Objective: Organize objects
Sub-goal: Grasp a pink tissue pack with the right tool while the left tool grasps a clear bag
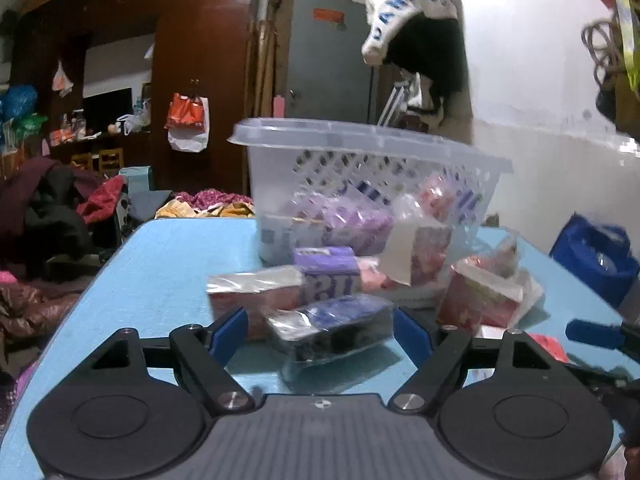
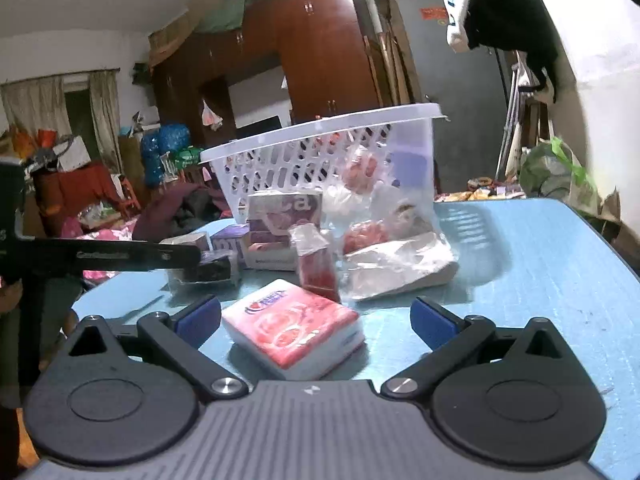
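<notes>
A white lattice plastic basket (image 1: 372,184) stands on the blue table (image 1: 152,280) with wrapped packets inside; it also shows in the right wrist view (image 2: 320,148). In front of it lie several soap boxes and packets. My left gripper (image 1: 322,330) is open, its blue pads either side of a dark purple wrapped packet (image 1: 332,328). My right gripper (image 2: 316,322) is open around a red and white tissue pack (image 2: 294,330) lying flat on the table (image 2: 540,280). The left gripper's arm (image 2: 100,258) shows at the left of the right wrist view.
A pink box (image 1: 256,292), a purple box (image 1: 326,270) and red wrapped packs (image 1: 480,296) crowd the table's middle. A stack of pink soap boxes (image 2: 284,224) and clear plastic bags (image 2: 396,260) lie before the basket. A blue bag (image 1: 596,256) sits off the table's right edge.
</notes>
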Tool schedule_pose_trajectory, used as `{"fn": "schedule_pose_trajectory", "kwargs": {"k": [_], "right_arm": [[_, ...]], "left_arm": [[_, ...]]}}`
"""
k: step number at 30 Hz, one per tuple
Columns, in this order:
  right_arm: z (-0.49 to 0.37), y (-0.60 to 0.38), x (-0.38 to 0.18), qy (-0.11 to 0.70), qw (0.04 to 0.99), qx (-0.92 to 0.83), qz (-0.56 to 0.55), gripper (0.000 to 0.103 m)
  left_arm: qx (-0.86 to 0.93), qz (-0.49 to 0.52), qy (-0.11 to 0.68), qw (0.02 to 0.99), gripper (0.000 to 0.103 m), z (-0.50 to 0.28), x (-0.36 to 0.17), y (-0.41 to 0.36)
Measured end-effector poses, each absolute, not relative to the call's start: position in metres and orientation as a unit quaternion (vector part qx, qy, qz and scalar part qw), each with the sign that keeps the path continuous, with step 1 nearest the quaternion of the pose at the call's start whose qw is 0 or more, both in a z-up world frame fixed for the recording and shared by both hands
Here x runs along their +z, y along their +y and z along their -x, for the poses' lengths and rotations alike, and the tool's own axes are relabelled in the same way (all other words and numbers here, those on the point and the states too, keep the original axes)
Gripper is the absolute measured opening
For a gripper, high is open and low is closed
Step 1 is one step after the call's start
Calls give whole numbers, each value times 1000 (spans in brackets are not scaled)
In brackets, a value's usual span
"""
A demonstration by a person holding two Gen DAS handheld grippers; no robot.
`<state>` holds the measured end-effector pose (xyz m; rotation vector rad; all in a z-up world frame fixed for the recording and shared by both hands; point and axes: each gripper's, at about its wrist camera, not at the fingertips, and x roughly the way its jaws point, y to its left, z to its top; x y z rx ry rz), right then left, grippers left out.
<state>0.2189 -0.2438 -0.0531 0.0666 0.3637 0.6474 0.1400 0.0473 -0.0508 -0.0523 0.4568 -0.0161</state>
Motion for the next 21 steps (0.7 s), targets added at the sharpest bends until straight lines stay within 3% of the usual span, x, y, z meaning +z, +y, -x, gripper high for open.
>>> {"fn": "schedule_pose_trajectory", "kwargs": {"k": [9,11,12,13,14,15,21], "right_arm": [[-211,-225,-67,195,924,329,10,102],[-209,-225,-68,191,924,330,15,92],[-207,-226,-68,188,925,328,19,88],[-205,-226,-68,186,926,327,22,79],[-203,-228,-68,185,926,329,20,77],[-203,-231,-67,186,924,335,14,77],[-200,-250,-63,180,921,345,-13,73]], "left_arm": [[7,7,276,961,83,-159,-60,34],[5,-2,284,959,80,-160,-62,32],[2,-6,285,958,70,-160,-63,30],[3,-12,278,960,52,-157,-64,29],[1,-11,272,962,49,-154,-65,29],[-7,-2,266,964,35,-151,-65,30],[-42,31,223,973,29,-129,-65,40]]}}
